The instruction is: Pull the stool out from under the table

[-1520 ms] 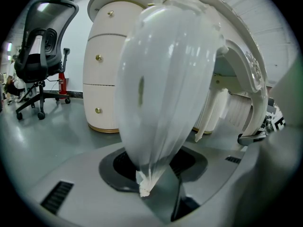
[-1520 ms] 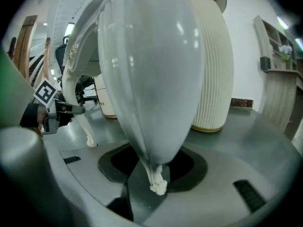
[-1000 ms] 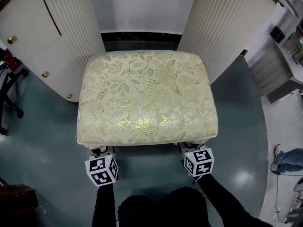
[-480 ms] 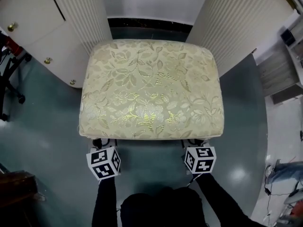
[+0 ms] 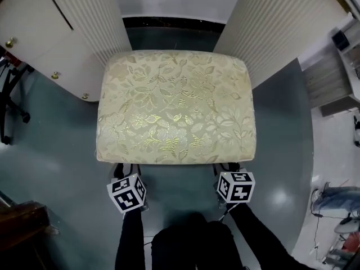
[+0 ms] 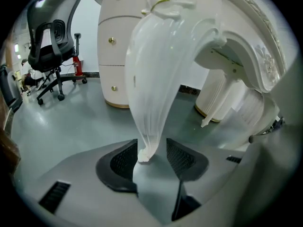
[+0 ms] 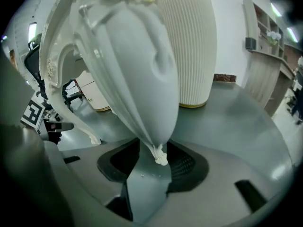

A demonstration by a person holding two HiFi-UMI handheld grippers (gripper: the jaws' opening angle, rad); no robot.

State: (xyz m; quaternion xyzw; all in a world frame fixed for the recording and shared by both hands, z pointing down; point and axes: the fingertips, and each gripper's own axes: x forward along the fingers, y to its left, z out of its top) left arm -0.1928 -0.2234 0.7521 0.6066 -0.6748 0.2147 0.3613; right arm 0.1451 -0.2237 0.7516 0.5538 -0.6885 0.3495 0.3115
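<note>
The stool [image 5: 175,106] has a cream floral cushion and white carved legs. It stands between the table's two ribbed white pedestals [image 5: 281,27]. My left gripper [image 5: 125,172] is at its near left leg [image 6: 151,79]. The leg's thin foot stands between the pads [image 6: 124,161], against the left one, with a slit at the right; these jaws have just been opening. My right gripper [image 5: 228,169] is at the near right leg [image 7: 142,79]. Its foot is also between the pads [image 7: 184,163] with a small gap, and these jaws have just opened a little too.
A white cabinet with gold knobs [image 5: 34,44] stands at the left beside the left pedestal [image 5: 93,21]. A black office chair [image 6: 49,37] is further left. Wooden shelving [image 5: 332,83] is at the right. Glossy grey-green floor [image 5: 56,167] surrounds the stool.
The stool has come a little toward me; more floor shows between its far edge and the dark skirting. Both marker cubes have turned slightly and stay at the near legs.
</note>
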